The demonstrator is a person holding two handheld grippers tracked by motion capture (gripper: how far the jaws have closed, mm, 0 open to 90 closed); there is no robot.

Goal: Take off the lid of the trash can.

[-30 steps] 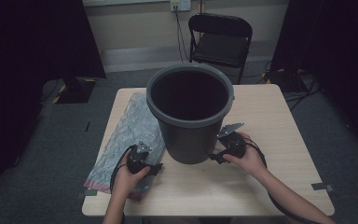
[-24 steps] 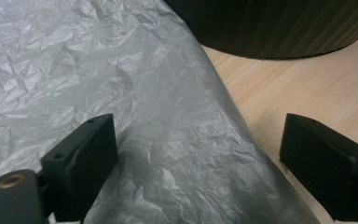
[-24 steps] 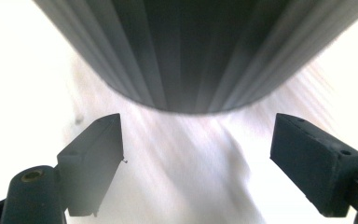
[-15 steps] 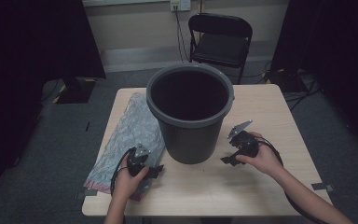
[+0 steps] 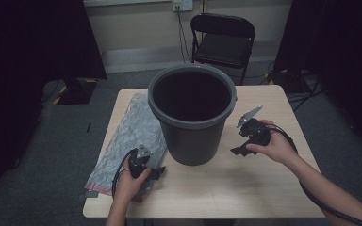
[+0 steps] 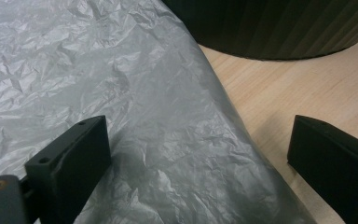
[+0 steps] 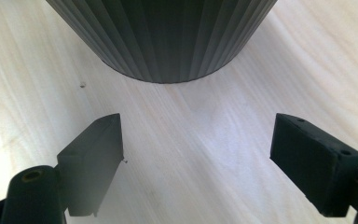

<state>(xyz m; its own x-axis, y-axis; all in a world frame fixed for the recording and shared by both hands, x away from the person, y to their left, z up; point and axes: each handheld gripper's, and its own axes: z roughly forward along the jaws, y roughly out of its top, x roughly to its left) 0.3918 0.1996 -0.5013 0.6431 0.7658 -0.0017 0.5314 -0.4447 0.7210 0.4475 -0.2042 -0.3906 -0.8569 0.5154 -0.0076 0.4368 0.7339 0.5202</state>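
Observation:
A dark grey ribbed bucket (image 5: 193,113) stands upright in the middle of the wooden table (image 5: 245,188). A crinkled grey plastic bag (image 5: 132,132) lies flat to its left. My left gripper (image 5: 158,170) rests low over the bag's near right corner. Its jaws have just been opening and stand open astride the bag's edge (image 6: 177,140), pads not pressing on it. The bucket's base (image 6: 270,28) shows behind. My right gripper (image 5: 236,143) hangs open and empty above the table, right of the bucket, with the bucket wall (image 7: 168,37) ahead of its jaws (image 7: 196,163).
A black folding chair (image 5: 224,40) stands behind the table. Cables lie on the floor at the back right (image 5: 306,87). Bare tabletop lies in front of the bucket and to its right.
My right gripper has lifted and drawn away to the right from the bucket's base. The left hand has stayed on the bag.

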